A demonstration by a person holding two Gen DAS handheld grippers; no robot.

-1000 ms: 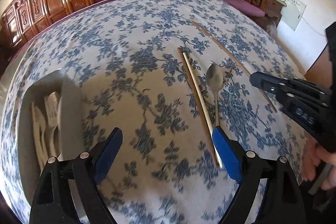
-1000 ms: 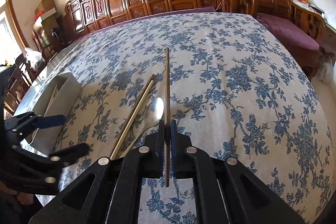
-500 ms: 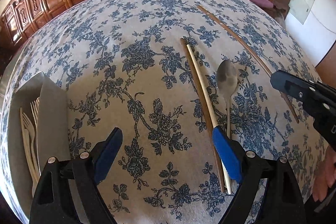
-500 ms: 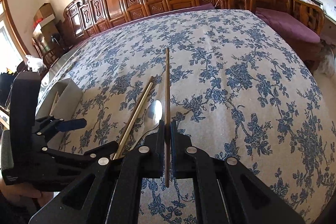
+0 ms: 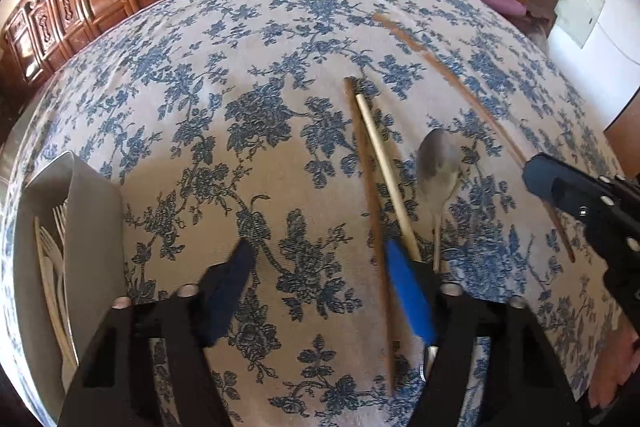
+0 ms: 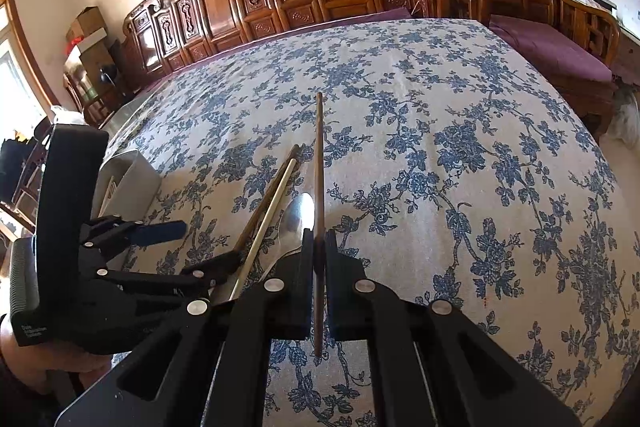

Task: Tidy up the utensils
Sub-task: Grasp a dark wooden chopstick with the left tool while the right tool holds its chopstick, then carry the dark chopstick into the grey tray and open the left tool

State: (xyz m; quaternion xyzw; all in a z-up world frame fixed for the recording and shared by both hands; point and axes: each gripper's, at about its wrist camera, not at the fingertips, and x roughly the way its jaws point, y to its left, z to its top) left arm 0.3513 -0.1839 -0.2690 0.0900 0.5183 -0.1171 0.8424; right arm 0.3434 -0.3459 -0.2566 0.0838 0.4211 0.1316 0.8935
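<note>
Right tongs [image 6: 316, 247] clamped tight on dark chopstick [image 6: 319, 163] at frame centre, ready for tray [image 5: 94, 211] lower left; left tongs [image 5: 320, 279] half-open, closing around brown chopstick [image 5: 370, 203], not yet pinched.

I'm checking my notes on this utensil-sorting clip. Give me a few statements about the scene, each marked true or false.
1. The right tool is shut on a dark chopstick. True.
2. The spoon is already in the grey tray. False: it lies on the tablecloth, beside two chopsticks.
3. The tray holds pale forks. True.
4. The left tool has clamped the light chopstick. False: its jaws are closing, nothing pressed between them yet.
5. The tablecloth is plain red. False: it is white with blue flowers.
</note>
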